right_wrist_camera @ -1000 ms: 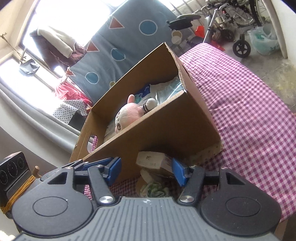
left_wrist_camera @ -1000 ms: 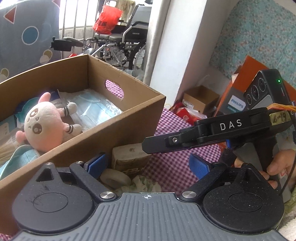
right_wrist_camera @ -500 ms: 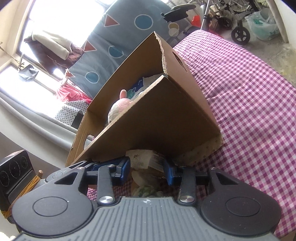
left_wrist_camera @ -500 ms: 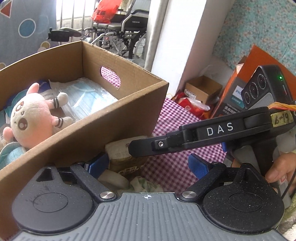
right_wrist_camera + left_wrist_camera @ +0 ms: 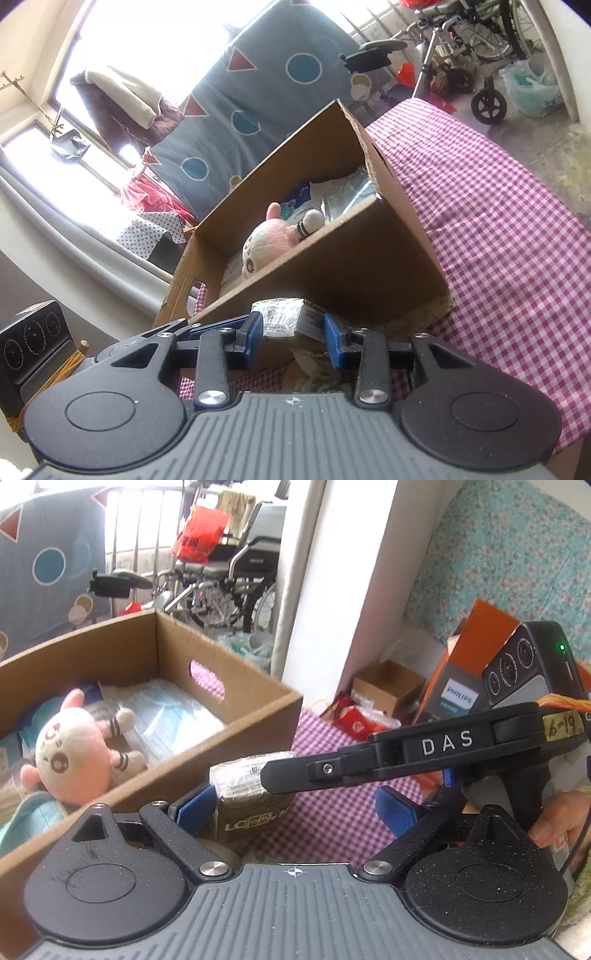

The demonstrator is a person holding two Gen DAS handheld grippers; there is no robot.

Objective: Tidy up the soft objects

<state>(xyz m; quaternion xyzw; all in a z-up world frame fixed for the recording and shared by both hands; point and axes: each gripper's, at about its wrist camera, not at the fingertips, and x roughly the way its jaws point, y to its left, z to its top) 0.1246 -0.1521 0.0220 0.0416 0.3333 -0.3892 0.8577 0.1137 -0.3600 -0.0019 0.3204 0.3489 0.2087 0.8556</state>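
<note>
Between the blue pads of the right gripper (image 5: 293, 334) a plastic-wrapped tissue pack (image 5: 282, 317) is held, just in front of the near wall of the cardboard box (image 5: 332, 280) and apparently clear of the checked tablecloth (image 5: 498, 229). Judged from its crinkled film and paper filling, the pack is expected to be light, compressible and somewhat slippery, so a grip across the middle of its narrow sides (as is seen now) is considered safest; a hard squeeze would only dent it. The right jaws are closed to roughly the pack's width, and contact on both pads appears likely. The left gripper (image 5: 295, 812) is kept wide apart with nothing between its fingers, the same pack (image 5: 255, 797) being seen ahead of it. One such pack is counted outside the box, with some crumpled soft material beneath it that cannot be identified. Inside the box, one pink plush toy (image 5: 74, 746) and at least one clear packet of blue face masks (image 5: 166, 720) are seen; other items are partly hidden. One wheelchair (image 5: 236, 579) is visible beyond.
</note>
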